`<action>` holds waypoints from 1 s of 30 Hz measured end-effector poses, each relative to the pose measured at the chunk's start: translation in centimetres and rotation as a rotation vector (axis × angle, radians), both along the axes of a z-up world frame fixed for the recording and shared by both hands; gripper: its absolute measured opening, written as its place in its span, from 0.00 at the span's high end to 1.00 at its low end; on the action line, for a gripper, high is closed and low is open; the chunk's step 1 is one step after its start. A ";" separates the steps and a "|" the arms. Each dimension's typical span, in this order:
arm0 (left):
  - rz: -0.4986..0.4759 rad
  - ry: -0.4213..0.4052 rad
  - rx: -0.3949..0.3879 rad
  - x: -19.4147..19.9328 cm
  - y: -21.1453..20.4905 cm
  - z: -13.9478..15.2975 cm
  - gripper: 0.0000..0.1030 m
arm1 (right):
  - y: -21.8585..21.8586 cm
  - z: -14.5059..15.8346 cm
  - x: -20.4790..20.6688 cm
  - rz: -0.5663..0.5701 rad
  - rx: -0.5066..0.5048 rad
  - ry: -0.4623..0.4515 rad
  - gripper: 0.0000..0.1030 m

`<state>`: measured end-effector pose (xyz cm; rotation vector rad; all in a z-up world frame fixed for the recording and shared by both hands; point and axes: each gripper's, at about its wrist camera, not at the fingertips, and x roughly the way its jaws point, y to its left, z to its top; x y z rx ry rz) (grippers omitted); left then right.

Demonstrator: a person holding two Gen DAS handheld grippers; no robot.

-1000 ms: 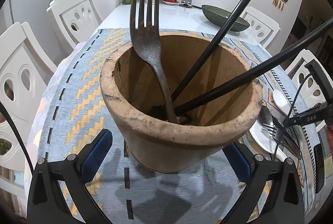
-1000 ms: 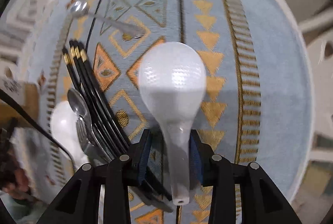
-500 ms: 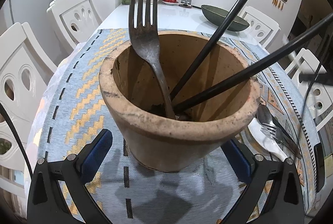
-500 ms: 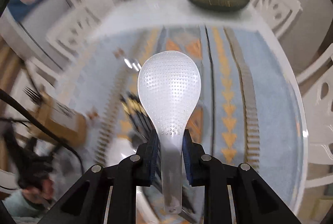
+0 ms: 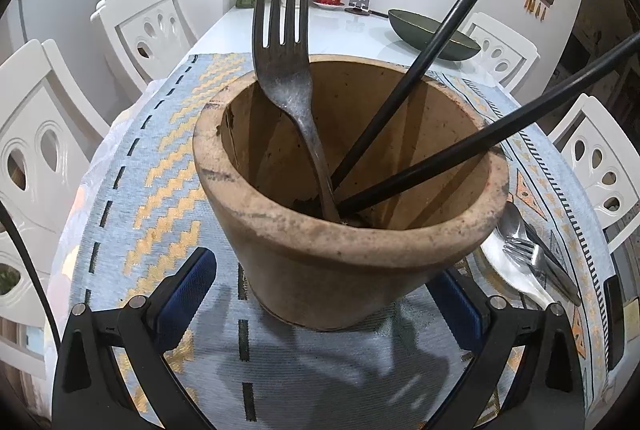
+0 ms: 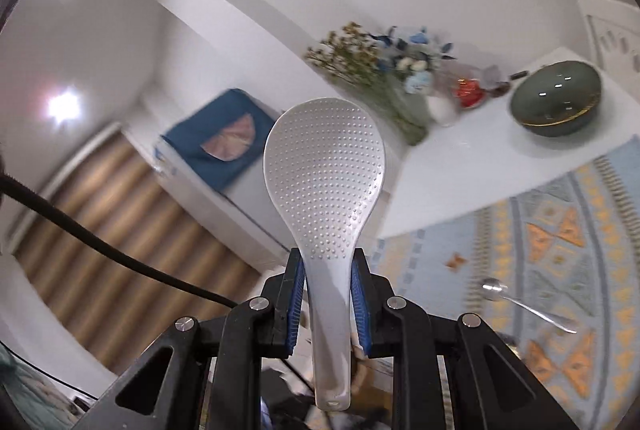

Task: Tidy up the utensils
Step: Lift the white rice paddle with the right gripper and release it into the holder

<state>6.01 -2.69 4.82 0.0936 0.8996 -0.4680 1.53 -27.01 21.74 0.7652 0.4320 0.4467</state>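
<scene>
A terracotta pot (image 5: 352,238) stands on the patterned cloth and holds a dark fork (image 5: 284,70) and two black chopsticks (image 5: 420,70). My left gripper (image 5: 324,286) straddles the pot's base, open, with cloth showing between its left pad (image 5: 192,282) and the pot wall. My right gripper (image 6: 328,266) is lifted high above the table, pointing almost level. It is shut on the handle of a white dimpled rice paddle (image 6: 324,170); its jaws have just been closing on that handle. The paddle's head points away from me.
More utensils (image 5: 524,254) lie on the cloth right of the pot: a white spoon, a fork, a metal spoon. A small metal spoon (image 6: 520,304) lies apart. A green bowl (image 6: 556,104) and a flower vase (image 6: 412,110) stand at the far end. White chairs (image 5: 44,134) ring the table.
My right gripper has risen from the cloth and swung from pointing down to nearly level, taking the rice paddle with it. My left gripper and the pot have stayed put.
</scene>
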 end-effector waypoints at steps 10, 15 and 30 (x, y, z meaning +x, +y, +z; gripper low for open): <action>-0.006 0.008 -0.002 0.2 0.0 0.0 0.01 | 0.9 -1.9 2.2 0.077 0.031 0.006 0.79; -0.006 0.012 -0.005 0.3 0.0 0.0 0.01 | 2.5 -3.9 3.7 0.148 0.026 0.028 0.79; -0.007 0.010 0.002 0.4 0.1 0.0 0.01 | 5.9 -4.5 5.8 0.217 -0.116 -0.005 0.79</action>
